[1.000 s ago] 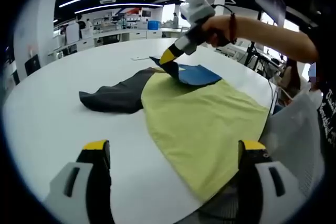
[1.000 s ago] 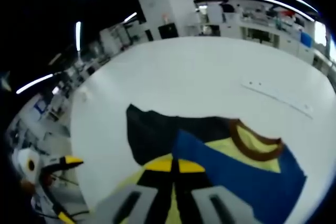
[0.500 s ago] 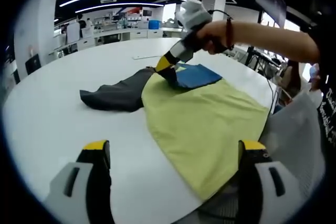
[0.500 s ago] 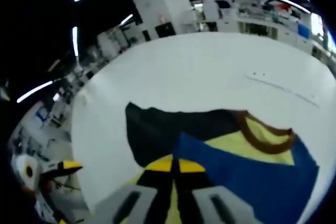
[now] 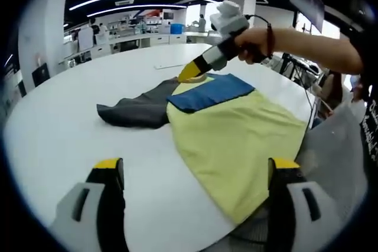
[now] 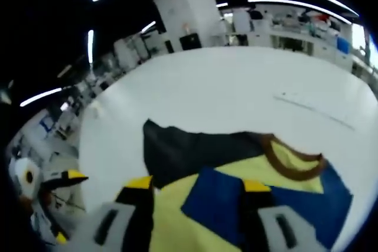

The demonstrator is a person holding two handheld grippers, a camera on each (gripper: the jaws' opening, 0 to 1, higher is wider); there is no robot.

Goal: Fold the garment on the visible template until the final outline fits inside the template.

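Note:
A yellow shirt (image 5: 236, 140) lies flat on the white table (image 5: 59, 128). Its blue sleeve (image 5: 211, 92) is folded across the chest, and a dark grey sleeve (image 5: 137, 111) spreads out to the left. My right gripper (image 5: 191, 75) hovers at the collar end, held by a hand. In the right gripper view it (image 6: 198, 185) stands open just above the blue sleeve (image 6: 289, 205), with the brown collar (image 6: 292, 166) and dark sleeve (image 6: 183, 149) beyond. My left gripper (image 5: 196, 166) is open over the near table edge, holding nothing. It appears again as the left gripper (image 6: 62, 205) at the far left.
The shirt's hem reaches the table's right edge (image 5: 298, 137), where pale grey fabric (image 5: 336, 163) and a person's arm (image 5: 307, 42) are close by. A thin strip (image 5: 168, 65) lies on the table beyond the shirt. Lab benches line the background.
My right gripper has opened and let go of the blue sleeve, which now lies flat across the yellow chest. The left gripper has stayed open near the table edge.

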